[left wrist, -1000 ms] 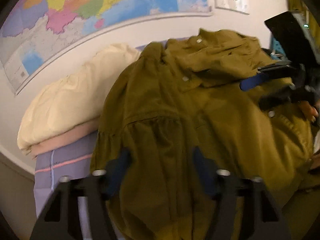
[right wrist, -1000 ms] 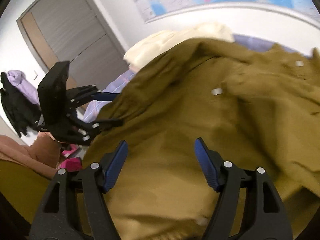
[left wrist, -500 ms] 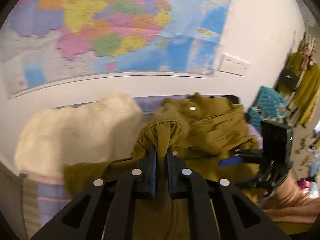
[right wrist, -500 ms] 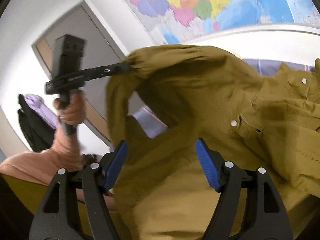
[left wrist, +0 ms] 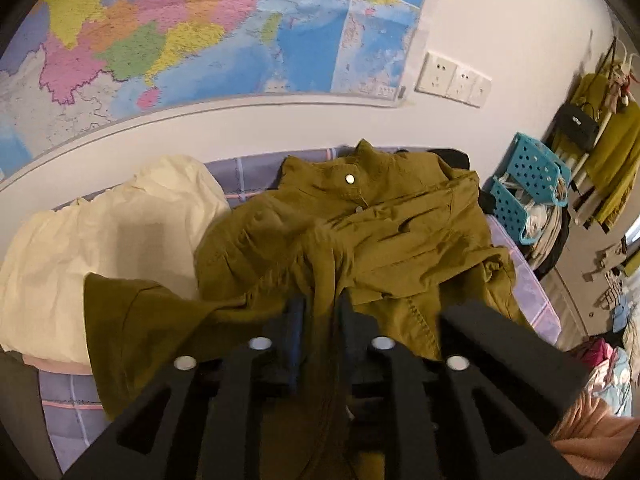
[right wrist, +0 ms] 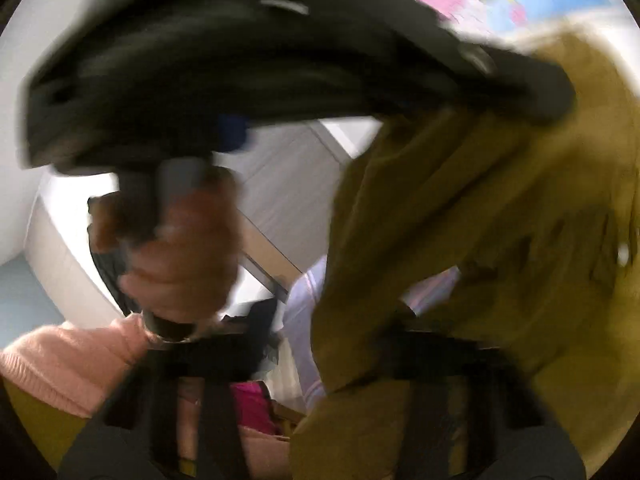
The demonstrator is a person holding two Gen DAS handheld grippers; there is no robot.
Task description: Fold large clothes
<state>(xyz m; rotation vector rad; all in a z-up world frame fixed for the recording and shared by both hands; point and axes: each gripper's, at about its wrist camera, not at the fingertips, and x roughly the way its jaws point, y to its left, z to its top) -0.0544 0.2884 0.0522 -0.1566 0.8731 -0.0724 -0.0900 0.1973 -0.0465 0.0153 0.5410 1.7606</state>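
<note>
An olive-green jacket [left wrist: 384, 232] with snap buttons lies bunched on a bed with a purple plaid sheet [left wrist: 532, 292]. My left gripper [left wrist: 318, 312] is shut on a fold of the jacket's fabric and holds it lifted, so the cloth hangs down between the fingers. The right wrist view is heavily blurred. It shows the left gripper's black body [right wrist: 240, 60] close overhead, the hand holding it, and the jacket [right wrist: 480, 240] hanging at the right. My right gripper sits low in that view, and its fingers are too smeared to read.
A cream duvet [left wrist: 100, 240] is piled on the bed at the left. A wall map [left wrist: 200, 28] and wall sockets [left wrist: 452, 80] are behind the bed. A teal basket [left wrist: 524, 184] and a clothes rack [left wrist: 600, 140] stand at the right. A grey door [right wrist: 288, 184] shows behind the hand.
My left gripper closed on the jacket and lifted it up over the bed. My right gripper swung in under the left one, and its view is now blurred.
</note>
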